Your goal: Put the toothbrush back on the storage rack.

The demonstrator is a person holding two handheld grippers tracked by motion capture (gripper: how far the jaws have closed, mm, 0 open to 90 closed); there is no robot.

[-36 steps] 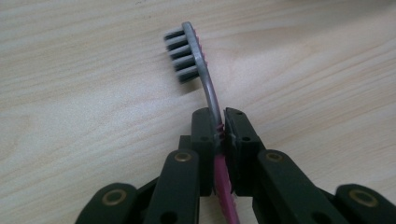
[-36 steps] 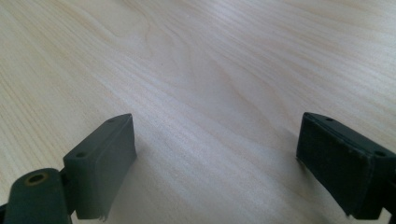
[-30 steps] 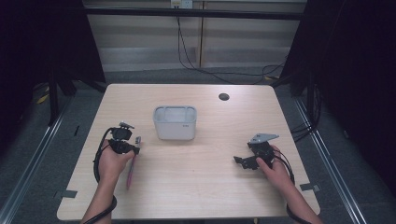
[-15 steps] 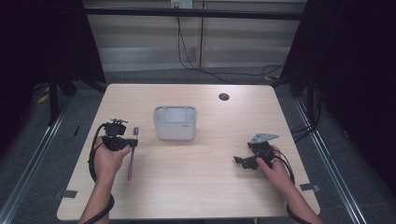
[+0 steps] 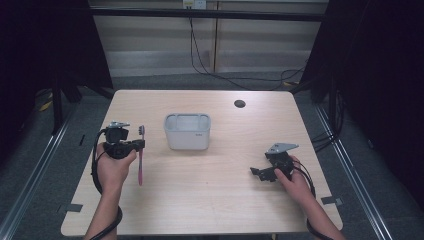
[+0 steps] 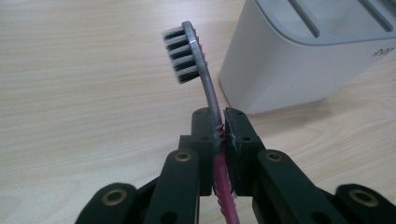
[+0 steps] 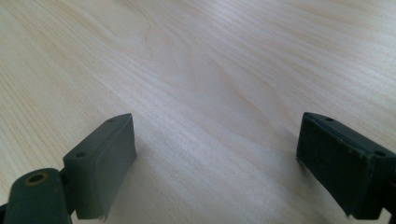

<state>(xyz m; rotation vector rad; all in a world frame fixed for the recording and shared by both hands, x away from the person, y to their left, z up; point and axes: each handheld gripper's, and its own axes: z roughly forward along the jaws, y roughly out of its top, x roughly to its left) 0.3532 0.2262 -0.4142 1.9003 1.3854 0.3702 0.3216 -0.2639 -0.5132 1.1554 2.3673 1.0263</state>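
Toothbrush (image 5: 140,156), pink handle and grey neck, now hangs clear of the counter (image 5: 225,200): bristle head up, handle tail pointing down toward the person. A second ago it lay lower, its handle slanting along the wood beside the left hand; since then it has come up and stands nearly upright. In the left gripper view the fingers (image 6: 203,135) pinch it at the neck, just where grey meets pink, with the bristles (image 6: 180,53) facing away from the white holder (image 6: 299,60).

Reading: the pick-up looks done, and the carry to the holder (image 5: 187,131) comes next. That holder sits just to the right of the brush, slotted top open and nothing in it that I can see.

Left gripper (image 5: 131,145) is held at chest side of the counter's left half, forearm coming in from below, wrist turned so the fingers point toward the holder.

Right gripper (image 5: 261,173) rests low on the right half, well apart from all this, fingers (image 7: 107,158) spread wide over bare wood, holding nothing.
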